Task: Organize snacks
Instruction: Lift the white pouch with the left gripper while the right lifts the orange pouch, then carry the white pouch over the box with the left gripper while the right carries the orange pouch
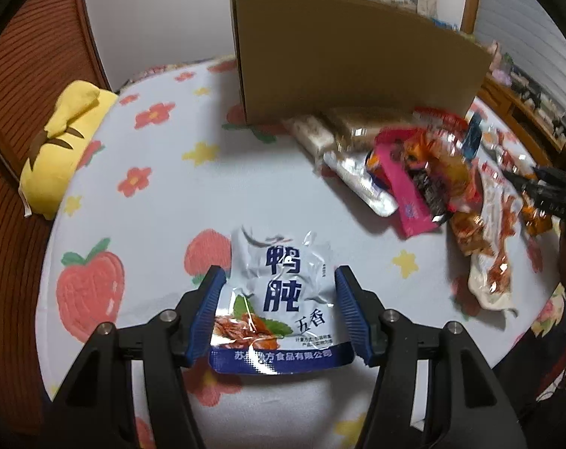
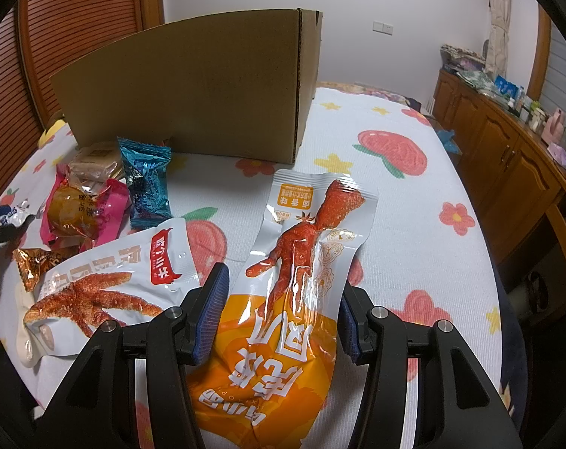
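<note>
My left gripper (image 1: pixel 279 280) has its blue pads on both sides of a white-and-blue duck gizzard packet (image 1: pixel 279 295), which is bent between them; it is shut on it. My right gripper (image 2: pixel 283 284) has its pads against both edges of an orange-and-white chicken foot packet (image 2: pixel 301 273) and is shut on it. A brown cardboard box (image 1: pixel 350 60) stands at the back of the bed, also in the right wrist view (image 2: pixel 193 89). A pile of mixed snack packets (image 1: pixel 425 172) lies in front of it, also in the right wrist view (image 2: pixel 95 202).
The floral bedspread (image 1: pixel 163 194) covers the bed. A yellow plush pillow (image 1: pixel 62 142) lies at its left edge. A second chicken foot packet (image 2: pixel 107 284) lies left of my right gripper. A wooden cabinet (image 2: pixel 507 157) with clutter runs along the right.
</note>
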`<state>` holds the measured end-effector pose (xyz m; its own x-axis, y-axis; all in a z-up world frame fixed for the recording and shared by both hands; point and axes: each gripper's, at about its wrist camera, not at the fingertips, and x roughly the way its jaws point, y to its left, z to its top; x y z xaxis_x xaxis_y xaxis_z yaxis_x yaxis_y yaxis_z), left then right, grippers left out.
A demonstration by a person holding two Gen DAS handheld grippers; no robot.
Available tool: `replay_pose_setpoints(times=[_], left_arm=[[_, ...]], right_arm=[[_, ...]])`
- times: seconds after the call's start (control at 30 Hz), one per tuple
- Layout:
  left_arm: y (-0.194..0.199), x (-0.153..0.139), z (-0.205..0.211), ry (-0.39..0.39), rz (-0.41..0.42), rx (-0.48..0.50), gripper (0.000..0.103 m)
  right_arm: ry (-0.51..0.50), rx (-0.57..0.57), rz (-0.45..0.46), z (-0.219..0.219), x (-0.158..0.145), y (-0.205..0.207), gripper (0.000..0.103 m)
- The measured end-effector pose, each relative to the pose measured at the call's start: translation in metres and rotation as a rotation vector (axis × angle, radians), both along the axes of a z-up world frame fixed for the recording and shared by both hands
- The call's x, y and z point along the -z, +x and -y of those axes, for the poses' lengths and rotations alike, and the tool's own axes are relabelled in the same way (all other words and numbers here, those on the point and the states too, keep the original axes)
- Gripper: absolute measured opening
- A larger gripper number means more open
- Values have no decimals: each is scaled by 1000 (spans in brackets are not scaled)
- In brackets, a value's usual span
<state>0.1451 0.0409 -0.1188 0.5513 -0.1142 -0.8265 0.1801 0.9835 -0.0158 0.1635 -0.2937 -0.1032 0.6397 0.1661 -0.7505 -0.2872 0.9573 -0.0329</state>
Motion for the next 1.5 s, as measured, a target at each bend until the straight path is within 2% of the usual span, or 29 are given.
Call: replay_pose_setpoints(times=[0.27,0.4,0.57,1.23,1.5], left_arm=[[3,-1,-1,-7,7,13,58],[1,-3,-4,-20,17,6,58],[-2,-10,-9,-41,41,-6,58],[-12,-69,3,-99,180,32,58],[-5,-95,23,-112,229,71,58]], right_arm=[[-5,-48,-38,1,-2,4,55],[-17,-88,-80,0,-6,3,44],[-16,-100,-98,0,-7,0,42],[15,-101,-39,6,-25,-8,39],[45,-125,35,2,-59,-18,39]])
